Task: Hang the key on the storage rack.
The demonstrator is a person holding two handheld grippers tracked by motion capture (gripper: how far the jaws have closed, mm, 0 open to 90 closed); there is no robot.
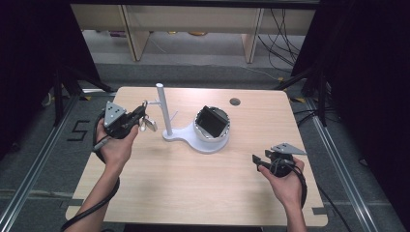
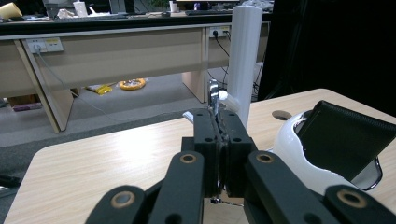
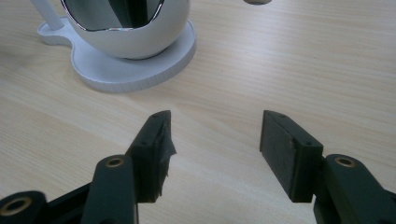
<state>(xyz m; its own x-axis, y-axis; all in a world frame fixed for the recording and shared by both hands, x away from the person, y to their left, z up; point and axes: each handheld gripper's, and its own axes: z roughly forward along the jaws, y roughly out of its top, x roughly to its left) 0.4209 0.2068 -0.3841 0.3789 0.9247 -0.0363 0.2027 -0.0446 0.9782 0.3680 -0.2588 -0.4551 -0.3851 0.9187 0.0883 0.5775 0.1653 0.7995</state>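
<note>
Left gripper (image 1: 139, 117) (shut) around keys (image 1: 149, 124)

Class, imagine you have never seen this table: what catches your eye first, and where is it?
A white stand sits mid-table: a tall post beside a white bowl holding a black wallet-like item. The left claw is clamped on a small metal piece near the post's side peg. The right claw rests open at the right.

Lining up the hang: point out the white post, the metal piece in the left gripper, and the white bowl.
white post (image 1: 163, 108), high view, mid-shaft.
metal piece (image 2: 213, 95), left gripper view, tip above the jaws.
white bowl (image 3: 135, 44), right gripper view, outer wall.
</note>
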